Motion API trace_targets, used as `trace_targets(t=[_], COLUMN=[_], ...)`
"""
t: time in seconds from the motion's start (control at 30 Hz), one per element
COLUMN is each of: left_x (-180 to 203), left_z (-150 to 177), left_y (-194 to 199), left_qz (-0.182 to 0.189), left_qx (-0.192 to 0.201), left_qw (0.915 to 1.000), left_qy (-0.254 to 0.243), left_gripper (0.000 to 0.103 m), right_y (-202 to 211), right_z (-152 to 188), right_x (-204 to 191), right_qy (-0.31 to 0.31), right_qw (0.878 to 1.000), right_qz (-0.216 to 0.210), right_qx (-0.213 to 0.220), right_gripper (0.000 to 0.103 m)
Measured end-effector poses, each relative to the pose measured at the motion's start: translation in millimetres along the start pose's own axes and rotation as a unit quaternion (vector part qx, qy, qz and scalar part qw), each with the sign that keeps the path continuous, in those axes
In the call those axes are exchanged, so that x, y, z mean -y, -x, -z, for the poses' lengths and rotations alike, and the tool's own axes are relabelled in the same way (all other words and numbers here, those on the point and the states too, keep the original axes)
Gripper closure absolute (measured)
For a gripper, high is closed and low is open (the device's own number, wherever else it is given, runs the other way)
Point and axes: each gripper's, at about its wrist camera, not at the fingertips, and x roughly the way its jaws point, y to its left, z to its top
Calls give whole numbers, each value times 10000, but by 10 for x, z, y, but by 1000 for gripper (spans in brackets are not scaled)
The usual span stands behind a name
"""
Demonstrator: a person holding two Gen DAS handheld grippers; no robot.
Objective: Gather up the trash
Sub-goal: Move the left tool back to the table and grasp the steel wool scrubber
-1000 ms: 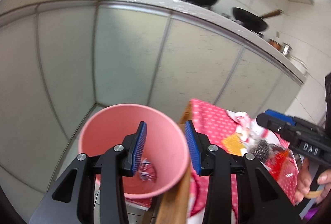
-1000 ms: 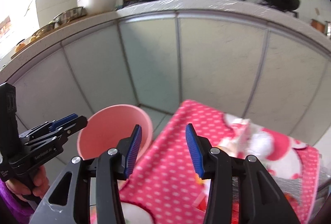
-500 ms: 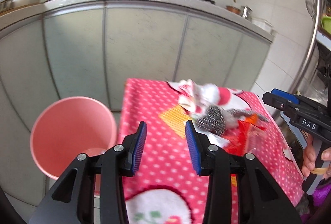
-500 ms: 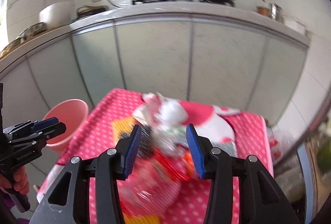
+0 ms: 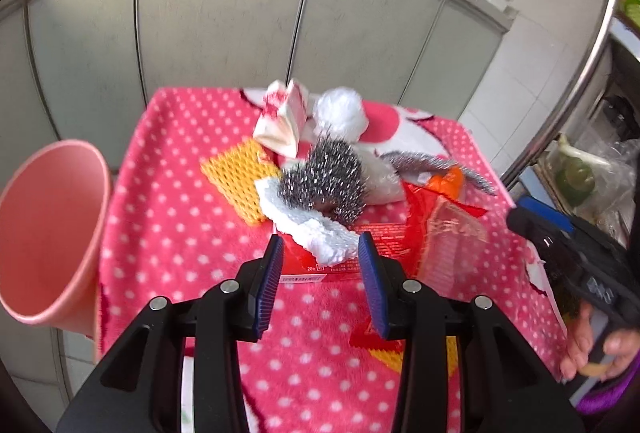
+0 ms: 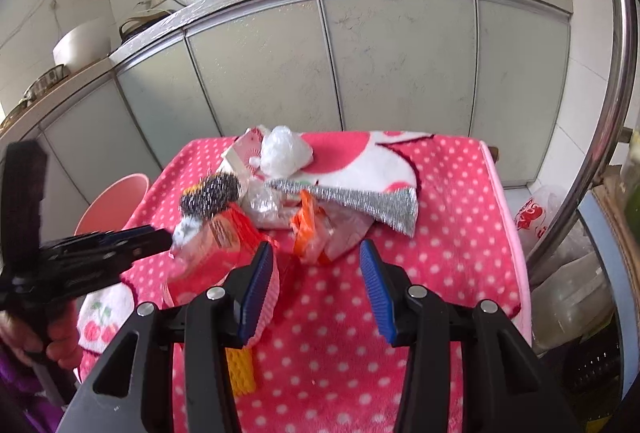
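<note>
Currently both hand-held grippers hover above a pink white-dotted fleece cloth (image 5: 168,233) spread over a small table, and neither touches any item.

Left gripper (image 5: 322,283) — blue-padded jaws apart, nothing between them. Directly ahead at 12 o'clock lies a crumpled white foam strip (image 5: 308,229) on top of a flat red printed wrapper (image 5: 384,245). Just beyond, touching the foam, sits a round silver steel-wool scourer (image 5: 326,185). At 11 o'clock from the scourer lies a yellow foam mesh sleeve (image 5: 236,181), flat on the cloth. Further back rest a red-and-white folded paper packet (image 5: 284,121) and a white crumpled plastic bag (image 5: 340,113), side by side. A silver tinsel strip (image 5: 432,165) extends to 2 o'clock of the scourer, with an orange plastic scrap (image 5: 446,183) just beside it.

Pink plastic waste bin (image 5: 52,233) — at 9 o'clock, off the table's left edge, mouth open, well apart from the pile.

Right gripper (image 6: 318,291) — jaws likewise apart, gripping nothing. The orange scrap and clear film lie just ahead at 12 o'clock; the tinsel strip sits at 1 o'clock. Grey cabinet doors (image 6: 392,65) stand behind the table.
</note>
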Motion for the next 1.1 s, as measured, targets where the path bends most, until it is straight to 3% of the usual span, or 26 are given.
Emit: trace_targets(t=[0.17, 0.27, 0.53, 0.57, 0.7, 0.83, 0.9, 0.93, 1.0, 1.1], left_x=[-31, -20, -66, -72, -114, -186, -199, -180, -149, -98], left_z=[-26, -20, 26, 29, 27, -75, -152, -210, -279, -380], left_y=[-159, -189, -119, -89, 65, 216, 248, 266, 280, 213], left_qz=[47, 18, 13, 3, -41, 225, 317, 281, 224, 79], left_qx=[-134, -143, -8, 36, 217, 354, 402, 440, 550, 573], left_qw=[9996, 9997, 10000, 10000, 9997, 9991, 9986, 9986, 9982, 9982], left_qy=[250, 206, 35, 17, -47, 110, 146, 108, 14, -155], left_gripper=[64, 80, 92, 98, 98, 98, 90, 79, 69, 69], right_y=[-76, -137, -161, -158, -158, -149, -139, -141, -134, -151], right_z=[85, 119, 126, 123, 101, 74, 54, 41, 21, 12], right_x=[14, 4, -43, -36, 15, 46, 65, 86, 143, 229], right_qy=[-75, -152, -150, -168, -248, -300, -281, -277, -318, -453], right_qw=[9997, 9989, 9985, 9986, 9985, 9984, 9987, 9988, 9989, 9984], right_qz=[-182, -346, -433, -423, -403, -420, -386, -363, -307, -297], right_qx=[-159, -280, -297, -287, -270, -230, -185, -168, -131, -144], right_gripper=[58, 58, 58, 58, 58, 58, 58, 58, 58, 58])
